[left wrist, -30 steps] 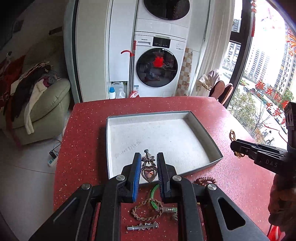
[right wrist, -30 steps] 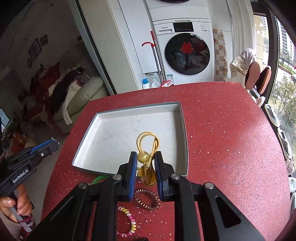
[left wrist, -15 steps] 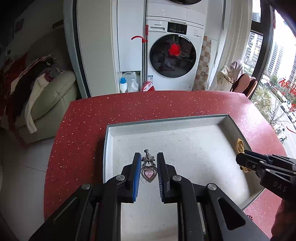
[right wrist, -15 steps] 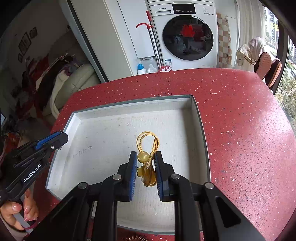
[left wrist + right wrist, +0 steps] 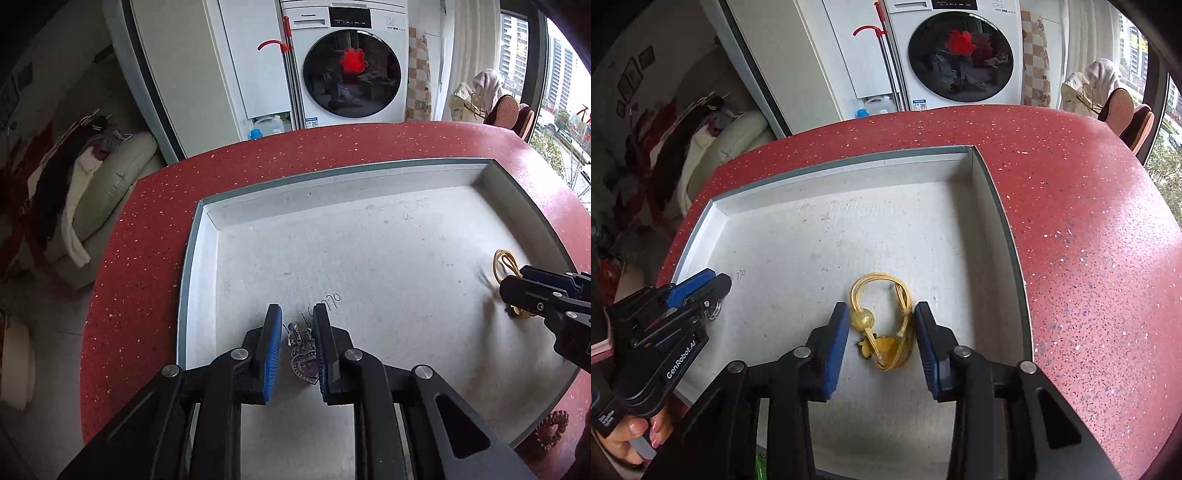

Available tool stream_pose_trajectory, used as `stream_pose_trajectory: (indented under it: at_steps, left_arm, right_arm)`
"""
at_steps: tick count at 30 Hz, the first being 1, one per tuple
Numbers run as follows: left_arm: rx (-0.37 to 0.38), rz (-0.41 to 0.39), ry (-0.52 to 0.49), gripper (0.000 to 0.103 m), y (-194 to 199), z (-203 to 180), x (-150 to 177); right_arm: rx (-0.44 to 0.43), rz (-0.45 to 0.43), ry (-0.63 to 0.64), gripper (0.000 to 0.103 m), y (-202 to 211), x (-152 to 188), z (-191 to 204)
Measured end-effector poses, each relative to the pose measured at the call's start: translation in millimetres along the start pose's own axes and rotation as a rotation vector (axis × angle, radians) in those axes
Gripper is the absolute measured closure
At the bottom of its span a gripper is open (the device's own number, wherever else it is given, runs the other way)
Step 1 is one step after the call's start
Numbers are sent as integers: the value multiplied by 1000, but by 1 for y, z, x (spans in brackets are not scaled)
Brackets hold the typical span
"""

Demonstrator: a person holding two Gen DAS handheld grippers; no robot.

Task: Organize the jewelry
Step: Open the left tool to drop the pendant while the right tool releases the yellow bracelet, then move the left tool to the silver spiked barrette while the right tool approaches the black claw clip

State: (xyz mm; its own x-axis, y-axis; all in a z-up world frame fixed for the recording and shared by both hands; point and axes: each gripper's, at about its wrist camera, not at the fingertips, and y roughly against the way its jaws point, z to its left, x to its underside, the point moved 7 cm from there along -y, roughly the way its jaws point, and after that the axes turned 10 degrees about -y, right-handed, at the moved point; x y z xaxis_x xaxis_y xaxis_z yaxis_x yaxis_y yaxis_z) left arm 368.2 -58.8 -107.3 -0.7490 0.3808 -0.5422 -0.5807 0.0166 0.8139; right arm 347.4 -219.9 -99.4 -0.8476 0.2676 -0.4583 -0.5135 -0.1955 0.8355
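both claws parted over tray: heart pendant, gold cord

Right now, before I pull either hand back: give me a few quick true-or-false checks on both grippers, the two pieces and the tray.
1. The right gripper is clamped tight on the gold piece. False: its jaws stand apart and the piece lies on the tray floor between them.
2. The heart pendant is over the tray, not the red table. True.
3. The left gripper is shut. False: there are gaps between the jaws and the pendant.
4. The gold piece sits toward the tray's right side. True.
5. The tray holds a green bangle. False: only the pendant and gold piece show inside it.
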Motion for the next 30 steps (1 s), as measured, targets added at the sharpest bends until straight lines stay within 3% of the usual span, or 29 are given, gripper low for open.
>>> stream_pose_trajectory:
  at_steps: [4, 5, 6, 7, 8, 13, 16, 21, 23, 26, 30]
  left_arm:
    - [10, -4, 25, 66, 4, 3, 1]
    - [14, -5, 30, 60, 5, 4, 1]
    - [16, -7, 35, 26, 7, 5, 1]
    - [12, -16, 45, 8, 10, 7, 1]
    - [8, -44, 58, 0, 15, 8, 1]
    - [24, -94, 47, 0, 39, 7, -3]
    - [31, -152, 57, 0, 65, 12, -1]
    - [75, -205, 77, 0, 103, 19, 17]
    - [89, -214, 74, 0, 115, 21, 27]
    - [83, -216, 59, 0, 128, 22, 46]
    - [48, -207, 26, 0, 138, 19, 74]
  right_arm:
    - [-20, -19, -24, 47, 11, 1, 2]
    - [-31, -25, -31, 46, 14, 1, 3]
    - [-36, -35, -33, 45, 19, 0, 4]
    - [-36, -47, -33, 43, 24, -1, 5]
    - [-37, -57, -32, 42, 29, -1, 6]
    - [-68, -98, -64, 38, 56, 2, 7]
    - [-97, -139, -81, 19, 77, 7, 8]
    - [-176, -208, -128, 15, 114, 22, 5]
    - [-203, -238, -140, 0, 126, 30, 4]
    - [-232, -245, -155, 0, 138, 44, 4]
    - [-238, -177, -149, 0, 142, 71, 5]
